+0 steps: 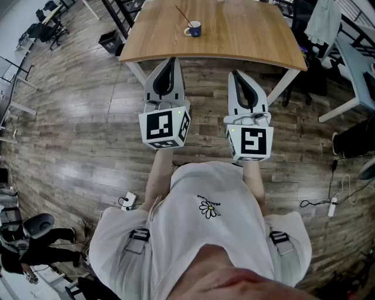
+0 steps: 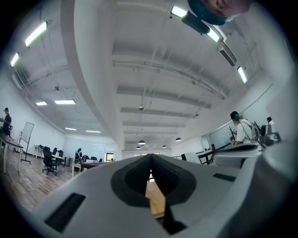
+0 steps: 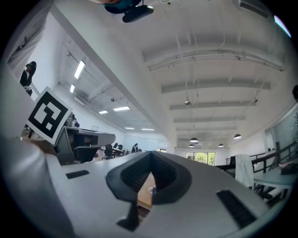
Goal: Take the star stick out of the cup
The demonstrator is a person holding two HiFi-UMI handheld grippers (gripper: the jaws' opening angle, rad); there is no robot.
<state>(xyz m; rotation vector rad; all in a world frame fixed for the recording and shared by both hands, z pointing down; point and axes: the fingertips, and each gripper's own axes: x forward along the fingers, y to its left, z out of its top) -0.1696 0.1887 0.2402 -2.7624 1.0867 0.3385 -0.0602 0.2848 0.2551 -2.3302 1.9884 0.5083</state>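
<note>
1. On the table point(image 1: 234, 35), toward its far side in the head view, stands the cup point(image 1: 194, 29). The stick point(image 1: 183, 14) leans out of it, up and to the left. Its star end is too small to make out.
2. Head view only: my left gripper point(image 1: 171, 61) and right gripper point(image 1: 235, 75) sit side by side over the floor point(image 1: 70, 117), short of the table's near edge and well apart from the cup. The cup lies ahead, roughly between the two.
3. Left gripper view: my fingers are closed tip to tip, with nothing held. The slot below the tips shows only a strip of tabletop.
4. Right gripper view: fingers likewise pressed together, empty. The slot shows tabletop and the cup, small, far beyond the tips. I cannot make out the stick from here.
5. Right gripper view also catches the left gripper's cube point(image 3: 46, 116) at its left side. The head view shows it from above.
6. Both gripper views are mostly ceiling point(image 2: 153, 69), which the head view does not show.
</note>
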